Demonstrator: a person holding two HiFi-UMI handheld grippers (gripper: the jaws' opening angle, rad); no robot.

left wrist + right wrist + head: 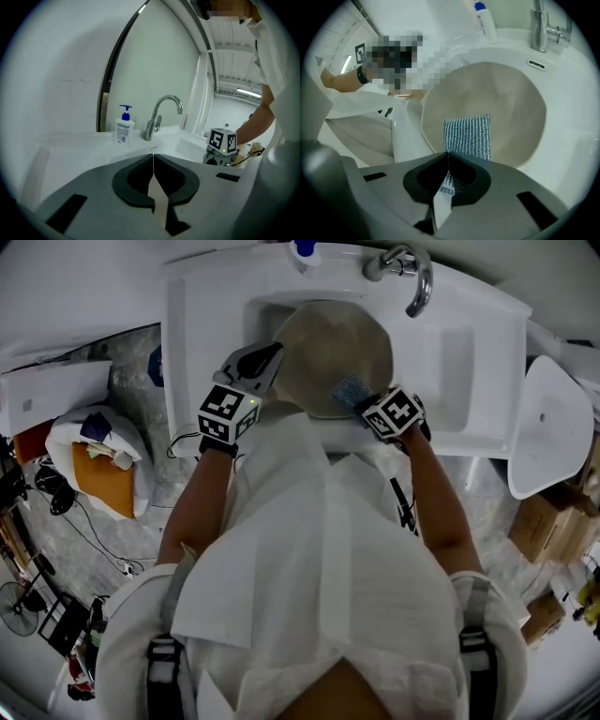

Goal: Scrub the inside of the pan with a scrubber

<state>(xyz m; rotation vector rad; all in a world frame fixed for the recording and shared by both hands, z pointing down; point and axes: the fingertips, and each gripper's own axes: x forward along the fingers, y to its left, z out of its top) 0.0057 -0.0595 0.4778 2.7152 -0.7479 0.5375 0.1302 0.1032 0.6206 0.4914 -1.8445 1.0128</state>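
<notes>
A round beige pan (323, 348) lies in the white sink (469, 343). My right gripper (361, 401) is at the pan's near right edge, shut on a blue-grey ribbed scrubber (349, 390). In the right gripper view the scrubber (468, 136) sticks out past the right gripper (448, 157) and lies over the inside of the pan (506, 103). My left gripper (272, 354) has its tips at the pan's left rim. In the left gripper view the left gripper (153, 161) is shut with nothing showing between the jaws. The pan is hidden there, so I cannot tell whether the rim is pinched.
A chrome faucet (412, 273) and a soap bottle (303, 251) stand behind the basin. On the floor to the left lie a white bag (98, 465) and cables. On the right are a white lid (553, 427) and cardboard boxes (553, 521).
</notes>
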